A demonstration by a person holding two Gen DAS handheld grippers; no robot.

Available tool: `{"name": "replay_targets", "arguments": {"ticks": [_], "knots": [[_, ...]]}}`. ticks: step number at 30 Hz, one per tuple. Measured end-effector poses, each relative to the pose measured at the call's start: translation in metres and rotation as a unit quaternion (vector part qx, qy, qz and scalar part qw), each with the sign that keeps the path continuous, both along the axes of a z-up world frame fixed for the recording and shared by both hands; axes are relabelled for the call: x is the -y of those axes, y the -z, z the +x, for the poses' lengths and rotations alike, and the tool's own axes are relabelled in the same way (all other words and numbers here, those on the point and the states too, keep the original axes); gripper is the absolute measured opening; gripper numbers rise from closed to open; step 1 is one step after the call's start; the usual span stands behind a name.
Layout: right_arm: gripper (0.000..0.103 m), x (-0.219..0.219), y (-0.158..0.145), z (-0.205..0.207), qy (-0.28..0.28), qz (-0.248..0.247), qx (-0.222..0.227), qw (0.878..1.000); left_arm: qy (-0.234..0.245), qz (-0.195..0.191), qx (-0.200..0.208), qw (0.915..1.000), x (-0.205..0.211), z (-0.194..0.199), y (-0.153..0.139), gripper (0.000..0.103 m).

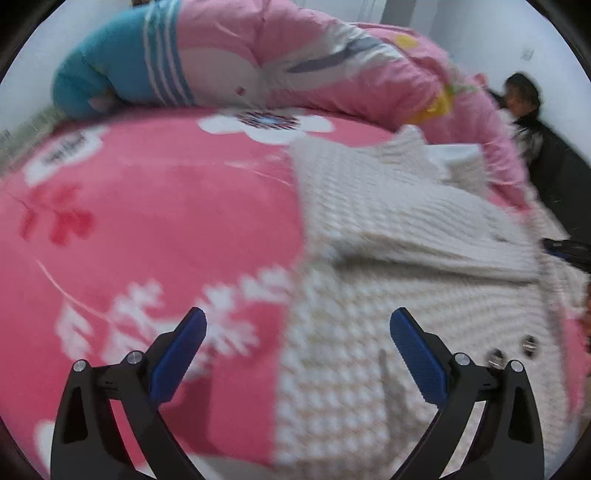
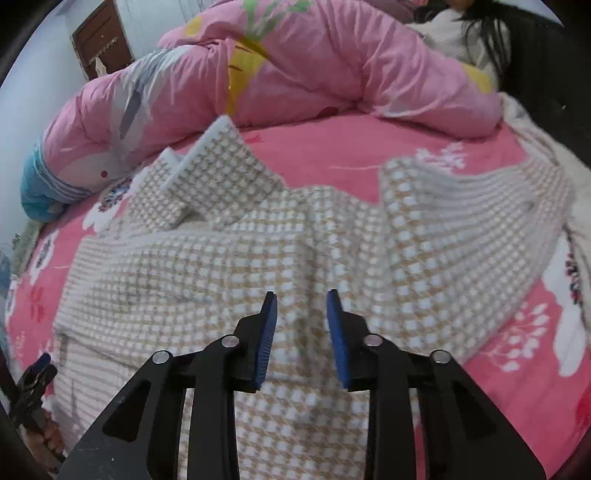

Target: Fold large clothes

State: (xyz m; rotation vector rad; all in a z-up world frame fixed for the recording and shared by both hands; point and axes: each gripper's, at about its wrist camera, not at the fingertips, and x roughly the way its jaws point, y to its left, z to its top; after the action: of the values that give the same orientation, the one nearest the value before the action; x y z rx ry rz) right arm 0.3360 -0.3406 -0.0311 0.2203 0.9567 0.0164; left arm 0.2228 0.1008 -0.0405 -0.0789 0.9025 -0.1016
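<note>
A cream and tan checked knit garment [image 2: 258,266] lies spread on the pink flowered bedsheet [image 2: 332,155]. One sleeve [image 2: 218,173] is folded up at the far left, the other [image 2: 461,229] runs out to the right. My right gripper [image 2: 301,306] hovers over the garment's middle, its jaws a little apart with nothing between them. In the left wrist view the garment [image 1: 388,258] fills the right half. My left gripper [image 1: 297,325] is wide open and empty above the garment's left edge and the sheet [image 1: 147,221].
A rolled pink quilt [image 2: 295,74] with a blue end [image 1: 110,74] lies across the far side of the bed. A person with dark hair [image 2: 476,33] lies beyond it, also in the left wrist view [image 1: 522,96]. The left gripper [image 2: 35,373] shows at the right view's lower left edge.
</note>
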Motion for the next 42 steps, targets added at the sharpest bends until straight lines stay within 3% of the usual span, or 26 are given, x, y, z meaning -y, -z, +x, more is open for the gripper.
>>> {"name": "replay_targets", "arguments": {"ticks": [2,5,7,14,17,20,23,27,30,32,35,36,39,42], "knots": [[0.037,-0.004,0.007,0.007,-0.007,0.012,-0.011,1.000,-0.001,0.046,-0.016,0.9988,0.007,0.015,0.002,0.098],[0.038,-0.012,0.021,0.014,-0.013,0.019,-0.031,0.999,0.003,0.122,-0.032,0.9920,0.018,0.037,0.014,0.099],[0.038,-0.010,0.025,0.009,-0.008,0.031,-0.044,0.999,0.000,0.142,-0.027,0.9896,0.015,0.041,0.017,0.099],[0.038,-0.003,-0.005,-0.015,-0.008,0.046,-0.009,0.999,-0.024,0.087,-0.032,0.9954,-0.014,0.037,0.022,0.099],[0.038,-0.007,0.021,-0.002,-0.009,0.042,-0.044,0.998,-0.033,0.045,-0.045,0.9974,-0.022,0.038,0.029,0.099],[0.039,0.001,0.047,0.001,-0.011,0.037,-0.079,0.996,-0.031,0.030,-0.043,0.9982,-0.023,0.033,0.030,0.099],[0.039,-0.002,0.022,-0.007,0.005,0.008,-0.079,0.997,-0.020,0.016,-0.040,0.9989,-0.025,0.027,0.026,0.099],[0.040,-0.029,-0.024,-0.008,-0.035,-0.029,-0.015,0.999,-0.015,-0.004,-0.029,0.9995,-0.027,0.007,0.009,0.098],[0.040,-0.067,-0.033,0.010,-0.088,-0.035,0.009,0.995,-0.004,-0.018,0.009,0.9998,-0.022,-0.011,-0.015,0.098],[0.040,-0.093,-0.020,0.024,-0.122,-0.039,-0.001,0.992,0.006,-0.030,0.032,0.9990,-0.013,-0.016,-0.034,0.098],[0.042,-0.113,0.035,0.044,-0.132,-0.085,-0.070,0.985,0.010,-0.030,0.043,0.9986,0.010,0.000,-0.055,0.098],[0.042,-0.111,0.044,0.038,-0.129,-0.089,-0.054,0.986,0.011,-0.028,0.039,0.9988,0.018,0.010,-0.058,0.098],[0.042,-0.107,0.038,0.021,-0.125,-0.100,-0.050,0.986,0.021,-0.023,0.019,0.9993,0.047,0.045,-0.058,0.098],[0.042,-0.096,0.030,0.010,-0.125,-0.096,-0.066,0.985,0.040,0.011,-0.004,0.9991,0.080,0.072,-0.038,0.098]]}}
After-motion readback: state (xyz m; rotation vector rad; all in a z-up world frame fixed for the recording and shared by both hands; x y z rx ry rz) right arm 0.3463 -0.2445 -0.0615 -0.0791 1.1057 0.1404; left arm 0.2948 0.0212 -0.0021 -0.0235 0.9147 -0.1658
